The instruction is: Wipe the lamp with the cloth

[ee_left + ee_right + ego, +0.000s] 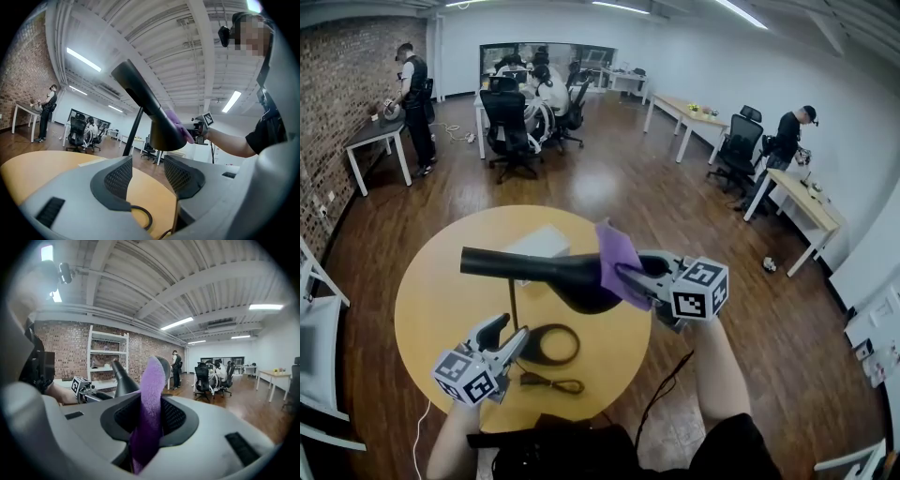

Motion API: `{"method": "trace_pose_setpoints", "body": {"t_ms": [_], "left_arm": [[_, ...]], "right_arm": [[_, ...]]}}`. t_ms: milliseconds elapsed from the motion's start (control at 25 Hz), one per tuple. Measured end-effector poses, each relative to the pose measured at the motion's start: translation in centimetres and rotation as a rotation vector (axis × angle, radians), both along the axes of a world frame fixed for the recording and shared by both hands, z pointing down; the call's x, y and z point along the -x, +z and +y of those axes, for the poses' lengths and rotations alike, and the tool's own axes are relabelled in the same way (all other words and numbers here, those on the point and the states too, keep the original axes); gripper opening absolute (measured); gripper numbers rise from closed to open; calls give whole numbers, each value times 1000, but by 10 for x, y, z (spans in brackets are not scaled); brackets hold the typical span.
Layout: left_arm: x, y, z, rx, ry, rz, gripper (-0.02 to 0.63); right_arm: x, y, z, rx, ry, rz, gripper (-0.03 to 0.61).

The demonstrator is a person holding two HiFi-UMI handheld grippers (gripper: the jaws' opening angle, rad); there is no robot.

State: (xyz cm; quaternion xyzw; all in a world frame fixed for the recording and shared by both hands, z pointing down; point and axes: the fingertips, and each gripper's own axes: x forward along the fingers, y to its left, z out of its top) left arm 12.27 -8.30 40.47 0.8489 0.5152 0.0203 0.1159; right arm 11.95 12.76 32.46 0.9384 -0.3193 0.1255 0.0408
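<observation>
Softly, fuzzy purple cloth point(619, 261) drapes the smooth black conical lamp point(572, 275) shade.

Legible text: none. No words, brands, numbers or signs readable anywhere in room.

Nearest candidates:
- Right marker cube point(701, 289), on right gripper point(628, 275), just past right edge of round table point(431, 300): black-and-white square code patterns only, no letters or digits.
- Left marker cube point(465, 375), on left gripper point(511, 333), over near edge of table: same kind of pattern, no characters.
</observation>
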Motion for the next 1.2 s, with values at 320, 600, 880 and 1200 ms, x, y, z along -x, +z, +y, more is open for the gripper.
{"method": "trace_pose_setpoints", "body": {"t_ms": [320, 600, 880, 1200], "left_arm": [[0, -1, -10, 9, -24, -3, 209], [0, -4, -37, 53, -85, 4, 209], [8, -9, -48, 65, -127, 19, 209], [6, -2, -62, 61, -138, 12, 209]], "right_arm": [[-16, -40, -25, 147, -21, 66, 103], [-48, -91, -172, 183, -341, 135, 103], [-78, -73, -245, 117, -559, -46, 104], [-87, -52, -225, -28, -580, -188, 104]]}}
